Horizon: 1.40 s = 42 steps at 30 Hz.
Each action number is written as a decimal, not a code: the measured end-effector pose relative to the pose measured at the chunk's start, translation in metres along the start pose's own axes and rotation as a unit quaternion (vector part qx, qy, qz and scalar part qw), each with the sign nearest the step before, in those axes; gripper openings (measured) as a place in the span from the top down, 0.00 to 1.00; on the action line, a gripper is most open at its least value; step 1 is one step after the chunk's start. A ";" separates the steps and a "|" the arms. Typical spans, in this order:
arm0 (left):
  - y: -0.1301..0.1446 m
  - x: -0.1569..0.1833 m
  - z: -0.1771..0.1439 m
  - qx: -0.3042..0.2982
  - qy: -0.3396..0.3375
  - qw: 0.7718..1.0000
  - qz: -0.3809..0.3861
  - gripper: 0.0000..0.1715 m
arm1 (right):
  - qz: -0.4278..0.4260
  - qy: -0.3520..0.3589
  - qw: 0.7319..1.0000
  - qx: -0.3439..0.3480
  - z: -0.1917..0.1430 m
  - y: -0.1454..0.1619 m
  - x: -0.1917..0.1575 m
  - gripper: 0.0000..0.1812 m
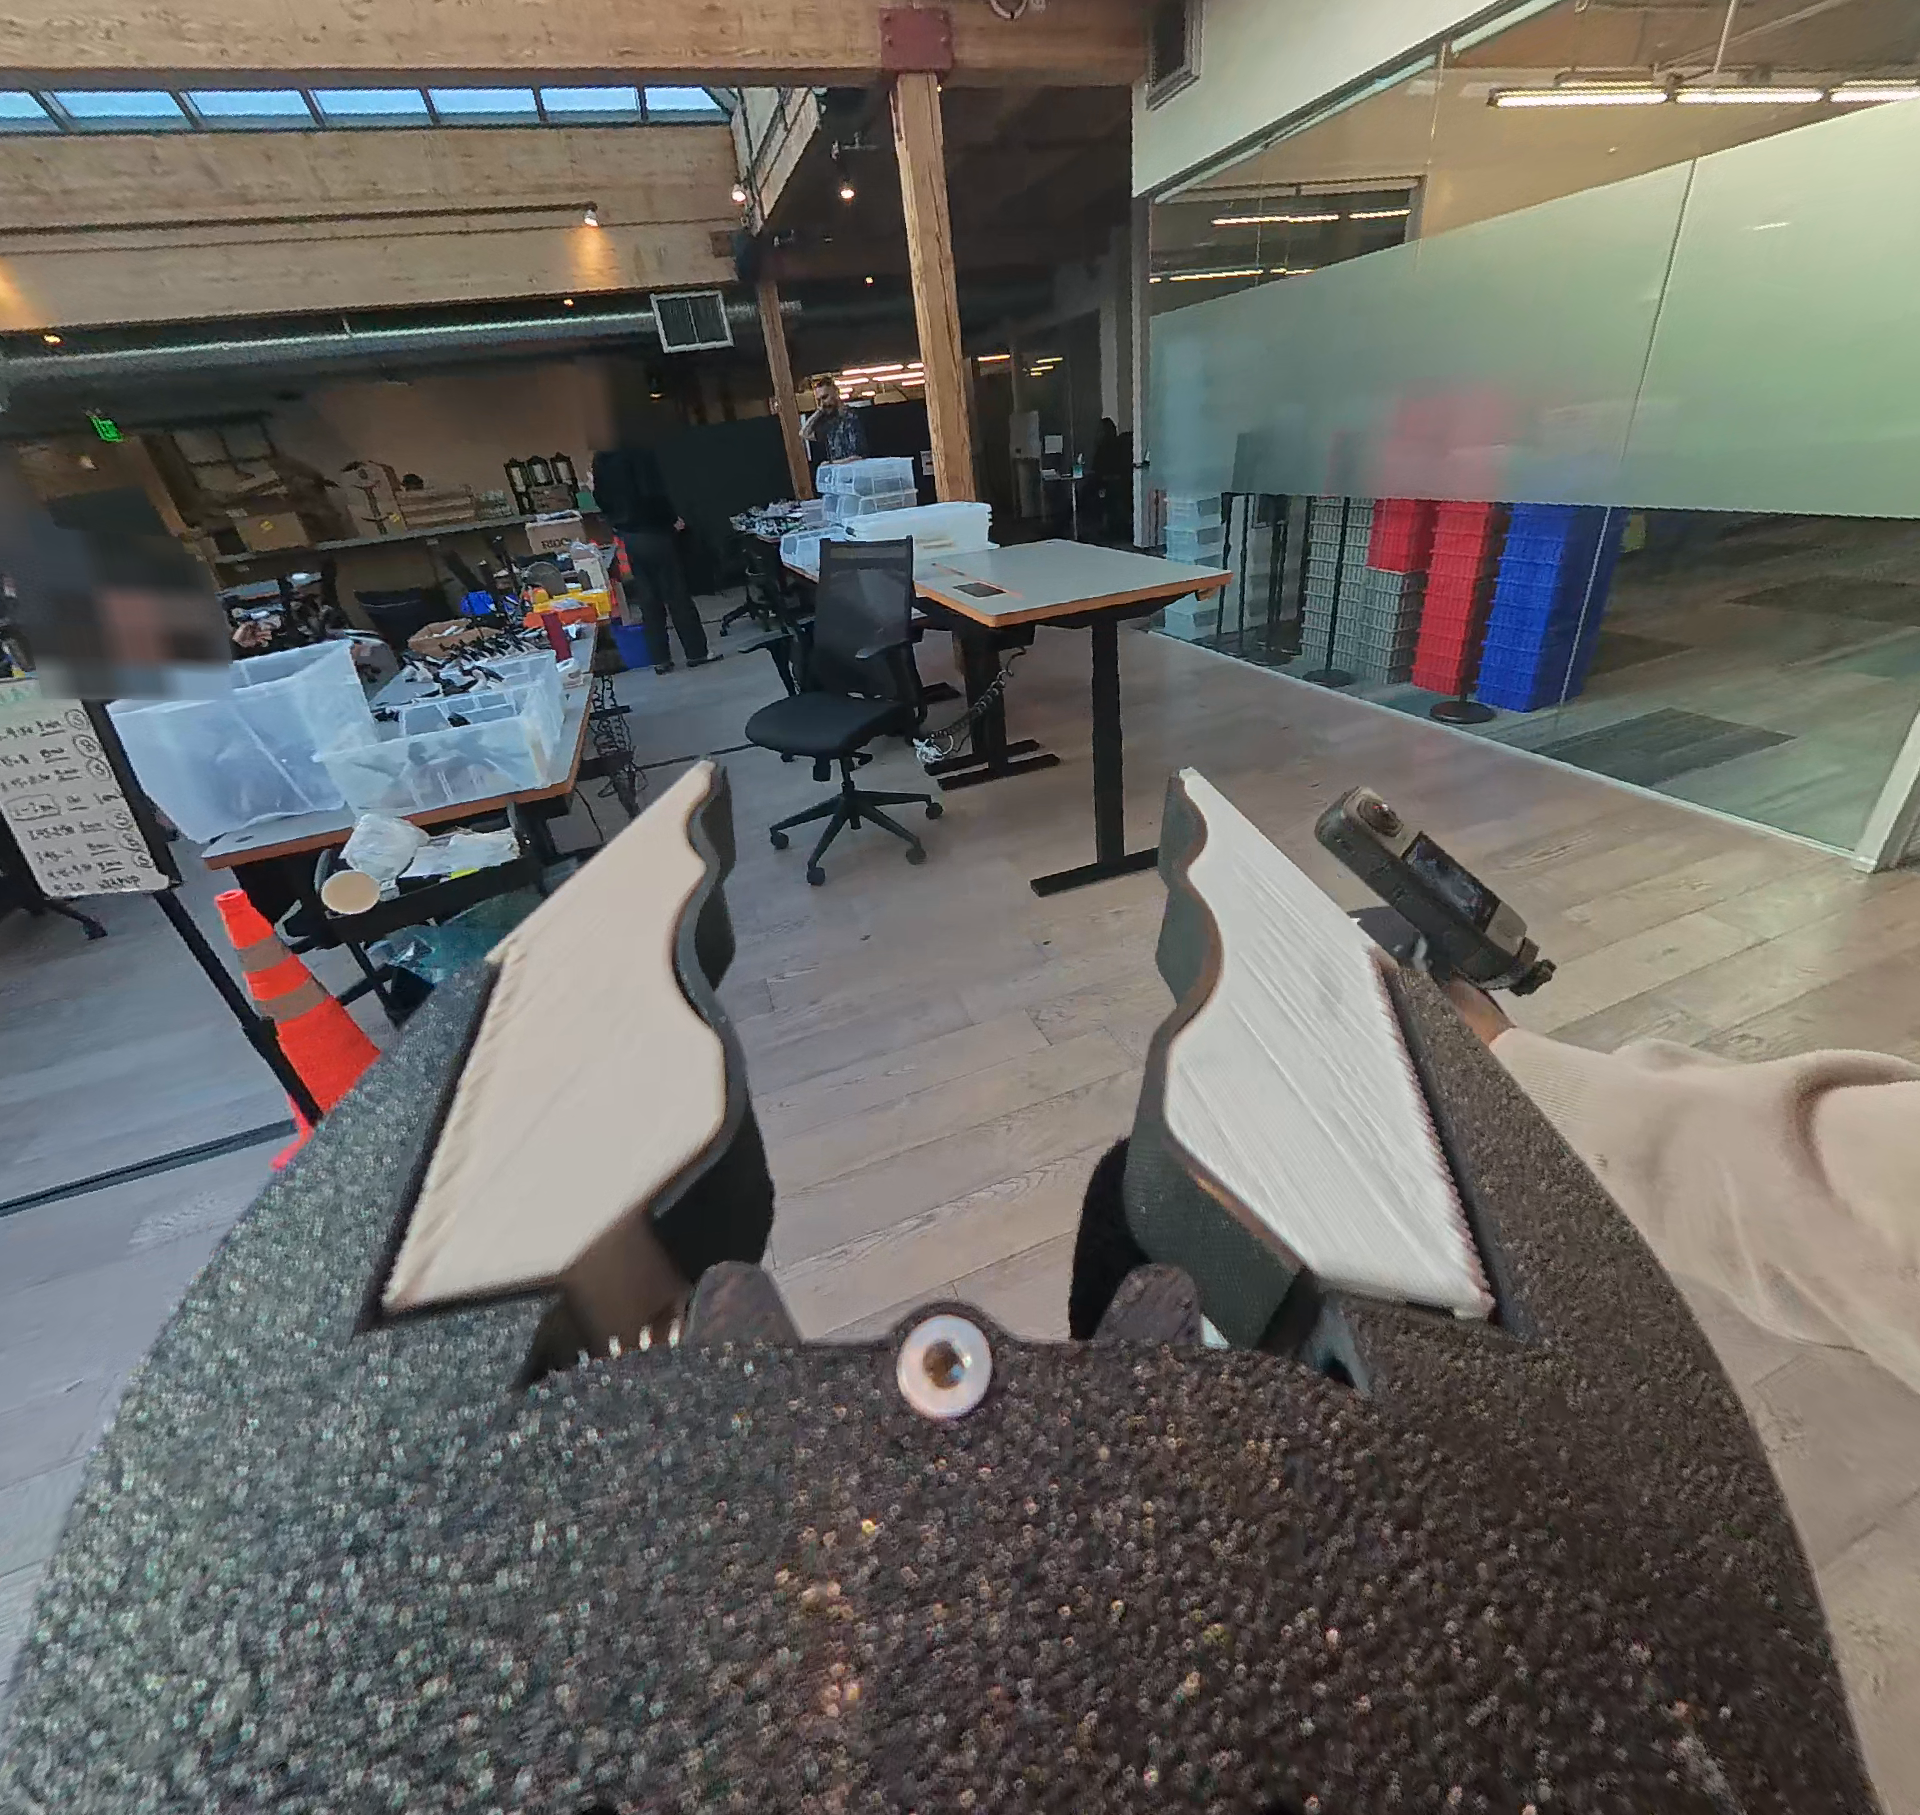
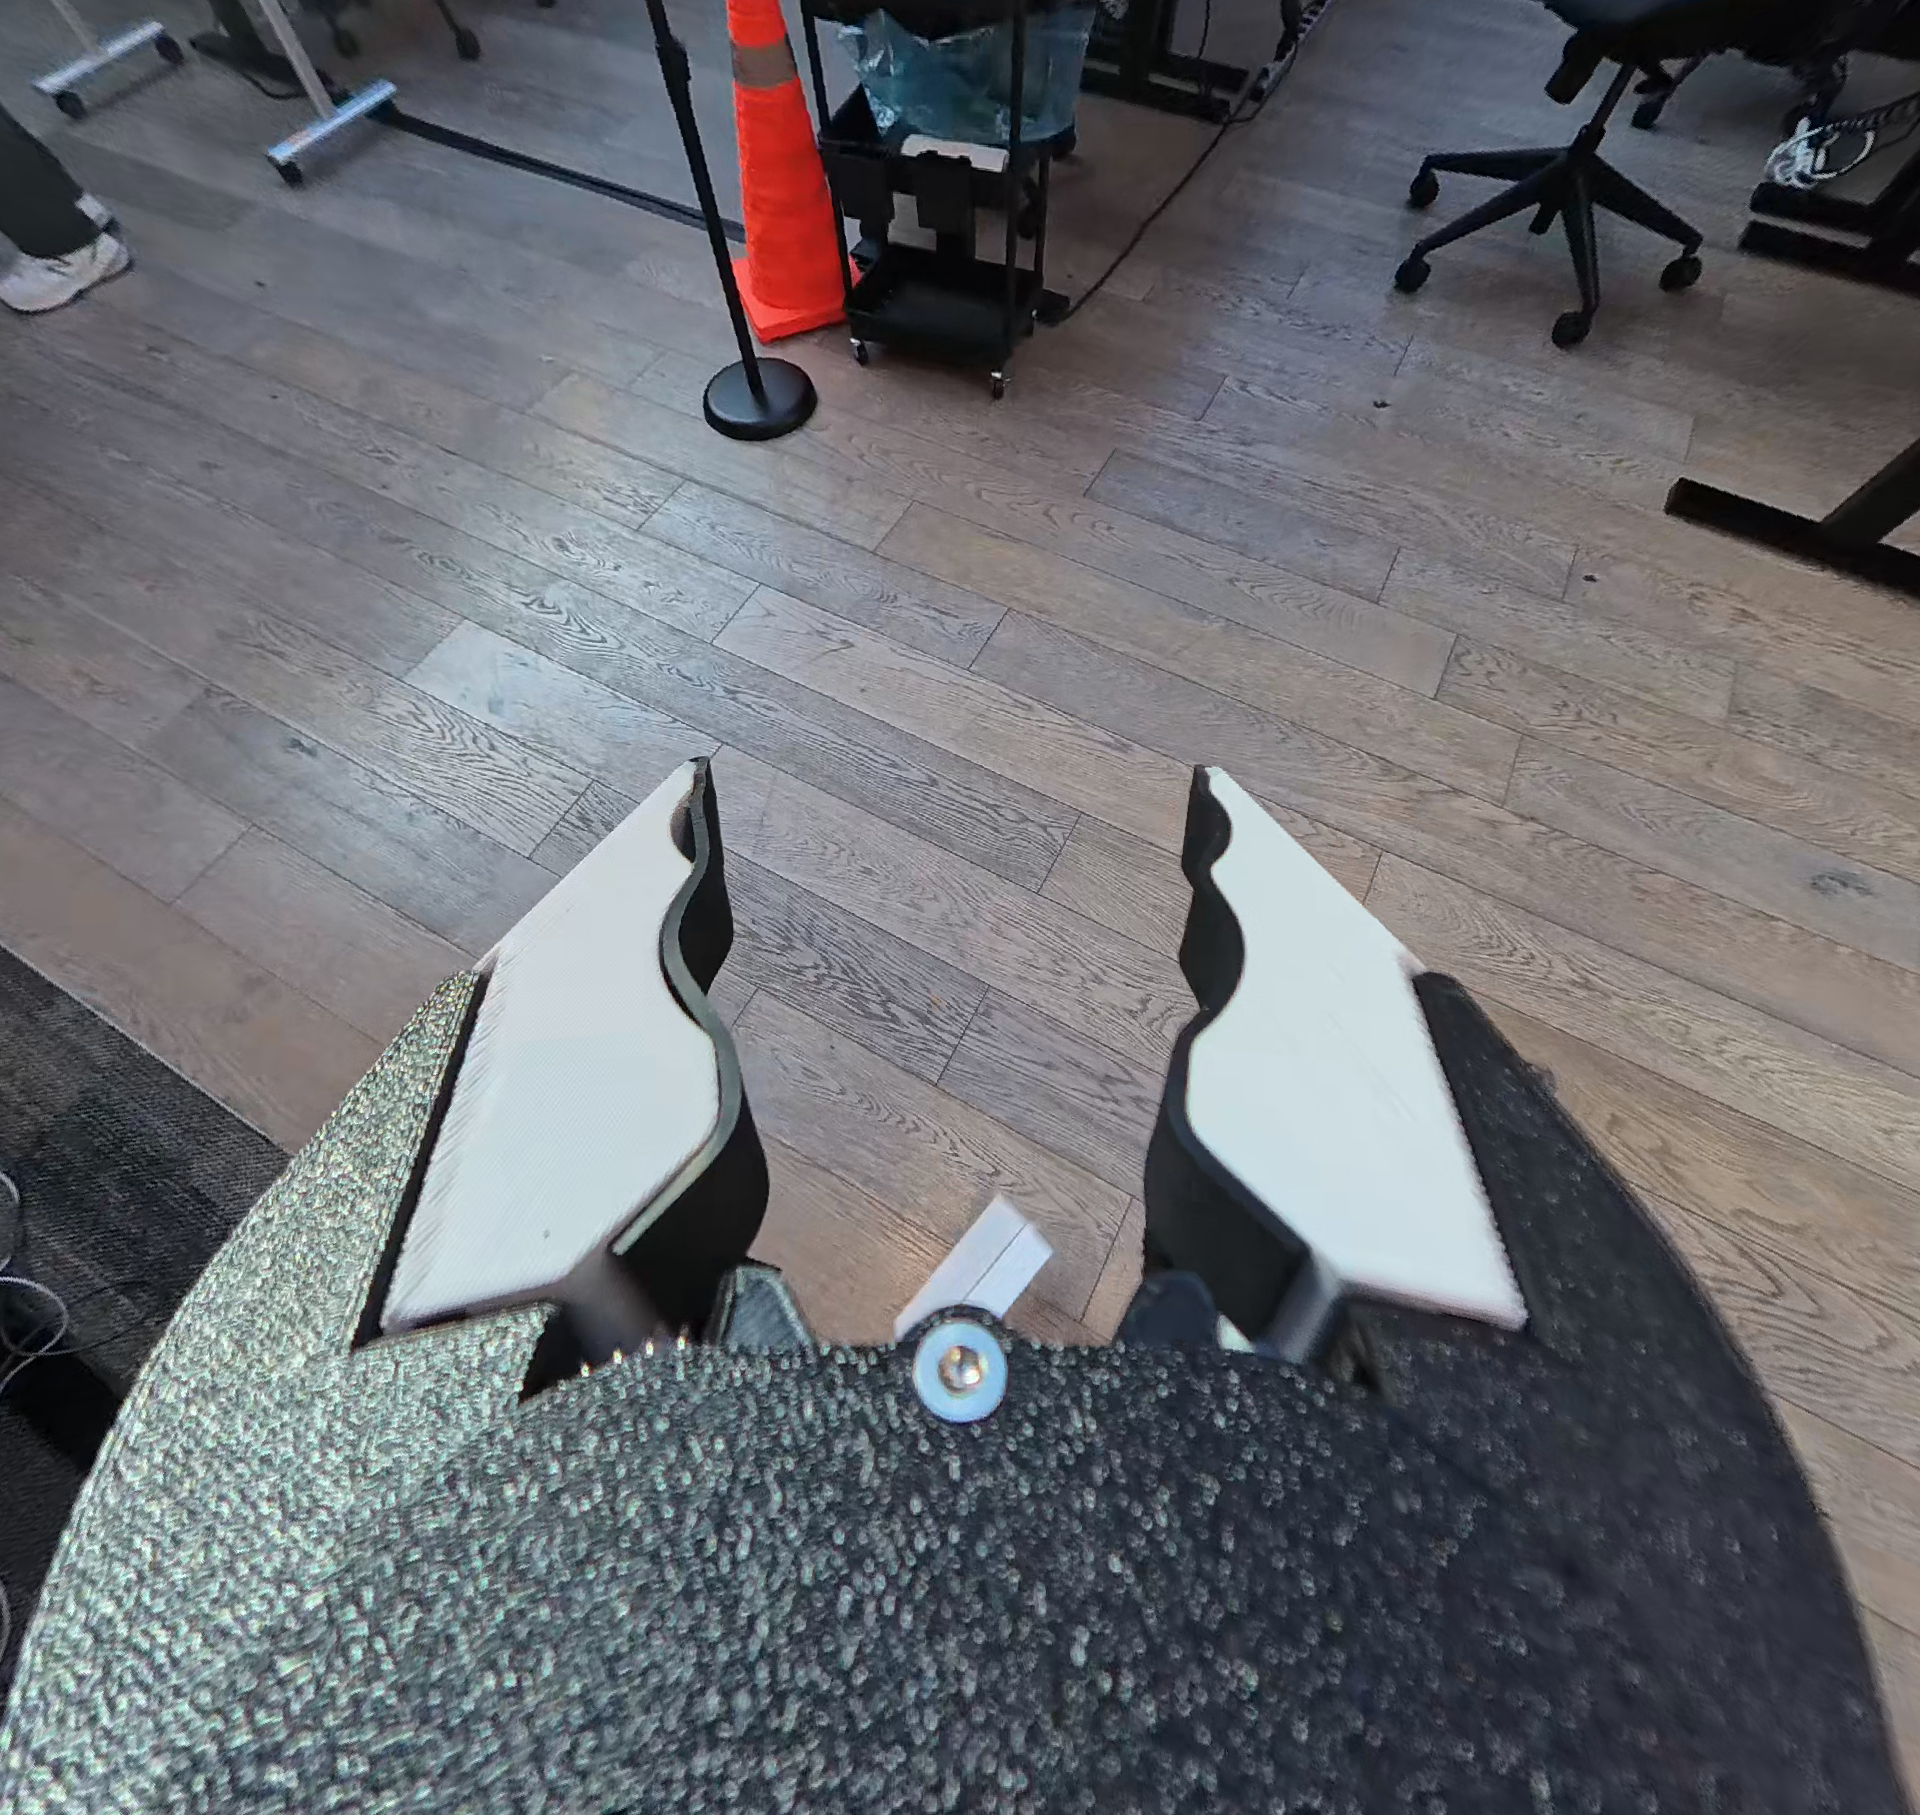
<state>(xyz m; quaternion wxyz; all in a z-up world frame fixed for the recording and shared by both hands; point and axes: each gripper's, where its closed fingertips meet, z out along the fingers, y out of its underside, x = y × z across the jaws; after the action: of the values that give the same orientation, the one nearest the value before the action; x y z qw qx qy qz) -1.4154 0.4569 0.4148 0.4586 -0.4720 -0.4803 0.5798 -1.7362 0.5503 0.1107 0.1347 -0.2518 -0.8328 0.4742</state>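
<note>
Left gripper (image 1: 945,789) spread wide and empty, aimed level across room toward office chair (image 1: 847,695); right gripper (image 2: 951,778) likewise released, tilted down over bare wood floor (image 2: 935,570), short of orange cone (image 2: 774,134).

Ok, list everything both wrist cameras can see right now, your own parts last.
office chair: one, black, on the floor beside the near desk
desk: one, pale top on black legs, middle of the room
clear bins: several, on the long table at left
traffic cone: one, orange with grey bands, next to the cart
cart: one, black, on wheels, holding a bluish bag
stand: one, black pole on a round base, in front of the cone
crates: stacks, red, blue and grey, behind the glass wall
sleeve: one, beige, at right
left gripper: open, empty, over the floor
right gripper: open, empty, over the floor
</note>
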 end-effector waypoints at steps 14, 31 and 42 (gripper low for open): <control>0.192 0.024 0.003 -0.111 0.037 0.988 -0.106 0.53 | 0.282 -0.190 0.830 -0.443 -0.229 0.549 -0.163 0.59; 0.259 0.015 0.012 -0.123 0.028 0.983 -0.132 0.54 | 0.099 -0.073 0.985 -0.118 -0.124 0.286 -0.072 0.62; 0.293 -0.022 0.050 -0.179 -0.094 0.972 -0.119 0.54 | -0.061 -0.293 0.951 -0.074 0.009 0.190 -0.128 0.63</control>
<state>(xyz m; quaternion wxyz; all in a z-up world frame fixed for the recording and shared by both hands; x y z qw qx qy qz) -1.4850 0.3939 0.1318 0.3854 -0.4289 -0.6701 0.4674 -1.5779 0.5542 -0.0553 -0.1057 -0.0599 -0.8819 0.4555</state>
